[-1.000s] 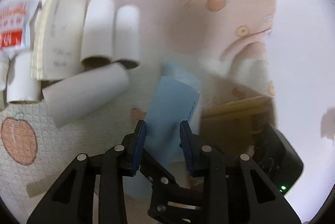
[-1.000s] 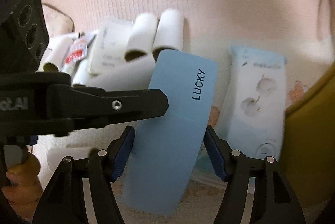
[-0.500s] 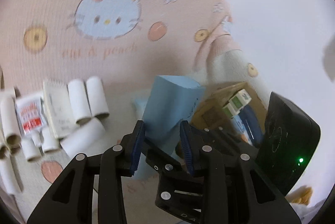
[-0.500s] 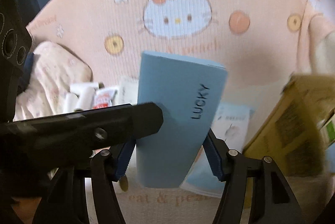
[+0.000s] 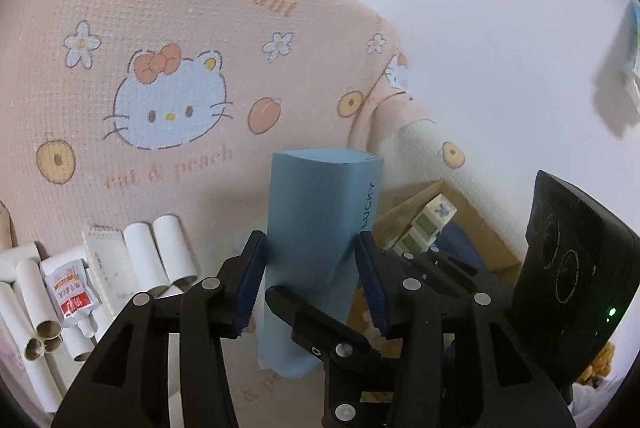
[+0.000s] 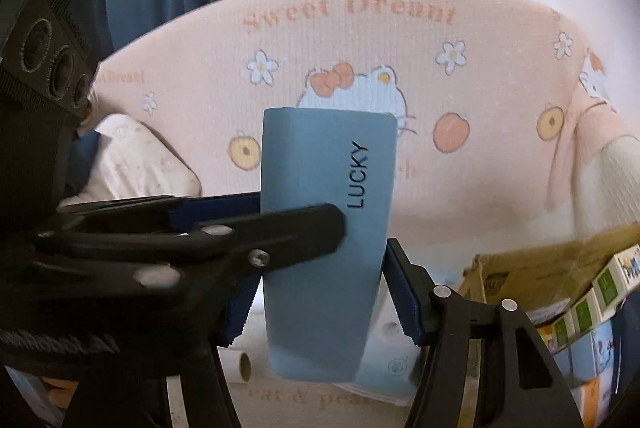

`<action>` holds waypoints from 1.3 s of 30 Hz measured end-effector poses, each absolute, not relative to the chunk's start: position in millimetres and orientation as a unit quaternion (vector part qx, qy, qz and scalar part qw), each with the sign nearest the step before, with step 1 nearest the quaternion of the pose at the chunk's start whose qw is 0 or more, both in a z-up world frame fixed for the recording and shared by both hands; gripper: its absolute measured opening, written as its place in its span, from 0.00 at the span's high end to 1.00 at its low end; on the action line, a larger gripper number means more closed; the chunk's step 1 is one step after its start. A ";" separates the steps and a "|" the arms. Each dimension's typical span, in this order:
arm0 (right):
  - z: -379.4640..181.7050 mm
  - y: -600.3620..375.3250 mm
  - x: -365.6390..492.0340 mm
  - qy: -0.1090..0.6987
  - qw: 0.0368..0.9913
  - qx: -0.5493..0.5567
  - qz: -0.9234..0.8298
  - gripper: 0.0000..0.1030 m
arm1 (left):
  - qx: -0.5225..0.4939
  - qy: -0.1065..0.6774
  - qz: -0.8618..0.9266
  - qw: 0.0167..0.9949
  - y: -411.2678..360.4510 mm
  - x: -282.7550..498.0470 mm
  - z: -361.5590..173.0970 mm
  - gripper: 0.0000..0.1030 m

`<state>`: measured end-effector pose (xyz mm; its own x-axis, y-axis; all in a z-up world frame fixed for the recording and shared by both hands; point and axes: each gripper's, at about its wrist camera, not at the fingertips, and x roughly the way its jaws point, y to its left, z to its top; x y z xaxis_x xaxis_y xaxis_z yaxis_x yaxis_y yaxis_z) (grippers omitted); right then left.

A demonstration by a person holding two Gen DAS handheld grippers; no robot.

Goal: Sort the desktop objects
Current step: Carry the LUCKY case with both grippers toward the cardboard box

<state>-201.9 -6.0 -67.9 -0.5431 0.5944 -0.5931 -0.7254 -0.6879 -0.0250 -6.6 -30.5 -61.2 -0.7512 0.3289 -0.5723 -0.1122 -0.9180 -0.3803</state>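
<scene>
Lifted clear of the mat (image 5: pixel 168 7) since earlier, the blue box (image 5: pixel 316 228) was clamped by both left gripper (image 5: pixel 312 280) and right gripper (image 6: pixel 320 292), presumably for carrying toward the cardboard box (image 5: pixel 472 224) at three o'clock.

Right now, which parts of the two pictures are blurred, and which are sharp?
Left wrist view: blue box sharp, paper at the right edge smeared. Right wrist view: LUCKY print sharp on the box, cardboard box soft.

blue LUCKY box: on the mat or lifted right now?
Lifted. The blue LUCKY box stands upright, clamped between the right gripper and left gripper, its bottom edge clear of the pink mat.
</scene>
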 end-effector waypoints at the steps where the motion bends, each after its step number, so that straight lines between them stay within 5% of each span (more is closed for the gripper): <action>1: -65.3 -5.3 -201.8 0.110 0.382 -0.292 0.870 0.44 | -0.331 -0.163 0.921 0.123 -29.1 -8.6 -56.9 0.52; 15: -3.0 2.8 -168.7 0.059 0.412 -0.279 0.865 0.43 | -0.305 -0.192 0.910 0.204 17.5 -35.1 -16.1 0.53; 39: -10.5 52.5 -21.9 0.084 0.461 -0.391 0.792 0.43 | -0.436 -0.279 0.789 0.331 155.5 -109.8 -91.3 0.55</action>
